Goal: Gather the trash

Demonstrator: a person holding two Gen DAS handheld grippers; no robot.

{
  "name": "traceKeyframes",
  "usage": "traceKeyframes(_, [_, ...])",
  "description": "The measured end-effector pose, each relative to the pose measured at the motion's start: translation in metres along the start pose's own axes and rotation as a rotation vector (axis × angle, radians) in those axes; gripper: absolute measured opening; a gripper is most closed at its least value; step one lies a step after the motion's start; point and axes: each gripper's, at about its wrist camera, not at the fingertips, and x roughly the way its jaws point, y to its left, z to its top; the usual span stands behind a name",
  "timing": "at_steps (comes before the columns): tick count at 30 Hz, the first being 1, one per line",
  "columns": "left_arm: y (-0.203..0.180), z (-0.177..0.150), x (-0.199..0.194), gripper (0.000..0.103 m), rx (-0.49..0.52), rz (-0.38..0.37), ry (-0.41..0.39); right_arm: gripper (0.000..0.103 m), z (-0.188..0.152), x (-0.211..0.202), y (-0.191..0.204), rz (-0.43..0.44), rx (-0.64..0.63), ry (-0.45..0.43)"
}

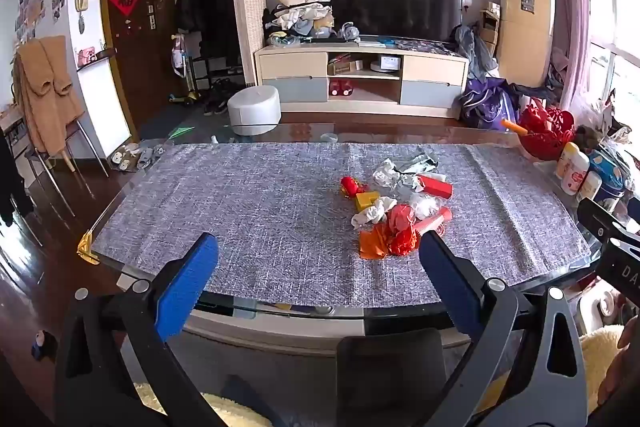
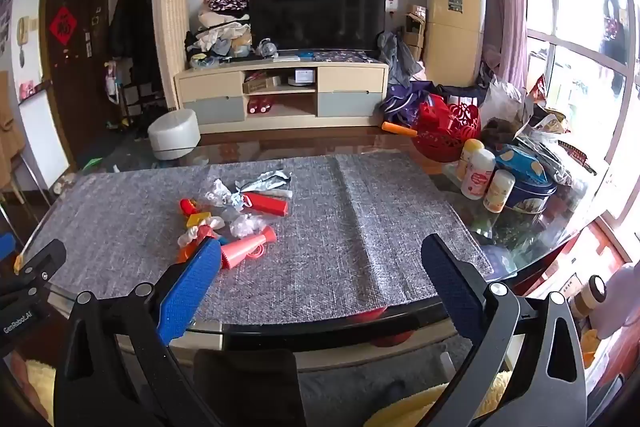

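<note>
We see L gripper [image 1: 318,247] & R gripper [image 2: 320,251] both spread wide, empty; trash pile [image 1: 396,211] on grey mat [image 1: 240,211], untouched.

"GenRobot.AI" is printed on the left tool [image 2: 24,291].

Pretty cluttered living room: big TV [image 1: 398,1] on a cream TV stand [image 1: 362,79], dark wooden door [image 1: 138,15] left, daylight through the window [image 2: 576,39] right.
</note>
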Motion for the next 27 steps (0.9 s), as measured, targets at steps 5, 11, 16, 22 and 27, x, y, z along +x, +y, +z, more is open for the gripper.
traceKeyframes(5, [0.001, 0.002, 0.003, 0.095, -0.002, 0.004, -0.002, 0.100, 0.001, 0.000, -0.001, -0.002, 0.001, 0.000])
traceKeyframes(11, [0.000, 0.001, -0.003, 0.095, 0.000, 0.002, -0.012, 0.100, 0.005, -0.002, 0.004, -0.002, 0.007, 0.000])
traceKeyframes(16, [0.001, 0.005, -0.002, 0.095, 0.000, -0.004, -0.012, 0.100, 0.003, -0.002, 0.000, 0.006, 0.014, -0.001])
traceKeyframes(22, [0.000, 0.005, -0.007, 0.095, 0.001, -0.004, -0.016, 0.100, 0.003, -0.001, 0.001, 0.004, 0.018, -0.002])
traceKeyframes(27, [-0.001, 0.006, -0.006, 0.095, 0.002, -0.002, -0.015, 0.100, 0.004, 0.000, 0.000, 0.008, 0.020, 0.001])
